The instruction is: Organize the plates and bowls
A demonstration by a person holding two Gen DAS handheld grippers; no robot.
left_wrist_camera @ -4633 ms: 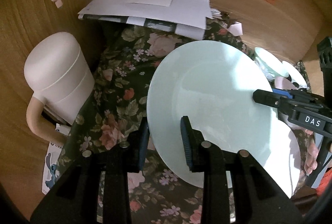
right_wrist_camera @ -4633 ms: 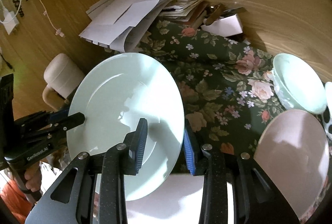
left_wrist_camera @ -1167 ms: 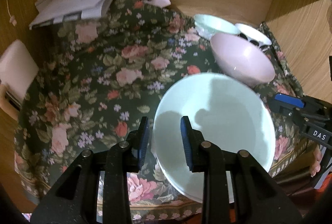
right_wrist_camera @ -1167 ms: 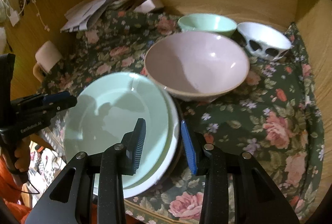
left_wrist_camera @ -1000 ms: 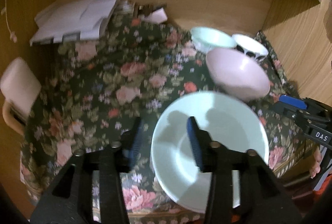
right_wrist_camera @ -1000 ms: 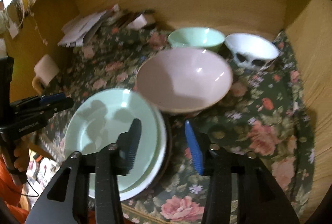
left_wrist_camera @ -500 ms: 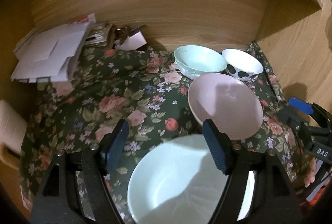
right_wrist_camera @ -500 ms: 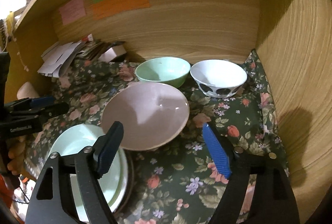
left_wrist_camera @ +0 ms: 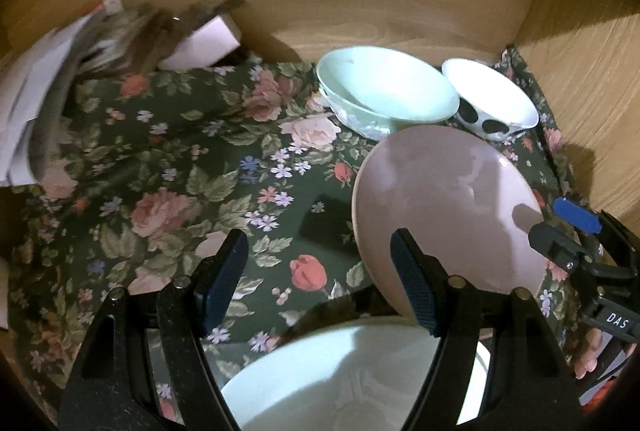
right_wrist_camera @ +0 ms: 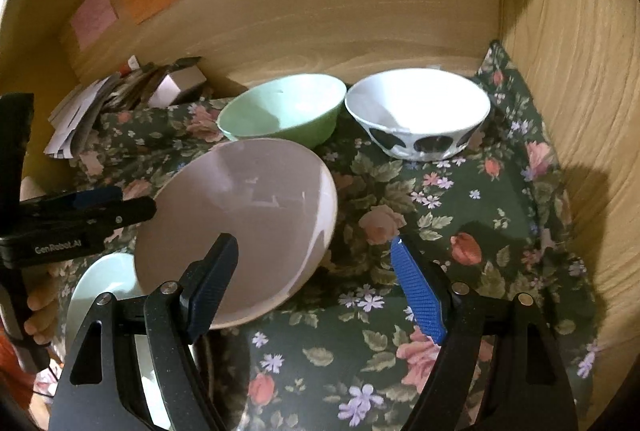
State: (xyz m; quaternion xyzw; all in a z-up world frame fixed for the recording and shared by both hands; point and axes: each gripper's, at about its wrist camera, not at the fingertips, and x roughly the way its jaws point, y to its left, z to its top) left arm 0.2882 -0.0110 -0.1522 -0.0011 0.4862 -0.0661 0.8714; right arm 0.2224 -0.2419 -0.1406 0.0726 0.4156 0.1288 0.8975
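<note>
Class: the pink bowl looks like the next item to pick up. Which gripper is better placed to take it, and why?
Probably the right gripper: open, and the pink bowl's near rim already sits between its fingers. The left gripper, also open, has only floral cloth between its fingers, the bowl off to its right.

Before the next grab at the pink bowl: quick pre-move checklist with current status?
1. Left hand-held gripper empty, jaws apart: ok.
2. Right hand-held gripper empty, jaws apart: ok.
3. Pale green plate set down on the floral cloth, free of both grippers: ok.
4. Pink bowl sitting flat: not ok, it tilts, its near edge seemingly over the plate.
5. Green bowl and white bowl with black spots upright behind, apart from the pink bowl: ok.
6. Firm contact under the pink bowl: cannot tell, its base is hidden.
</note>
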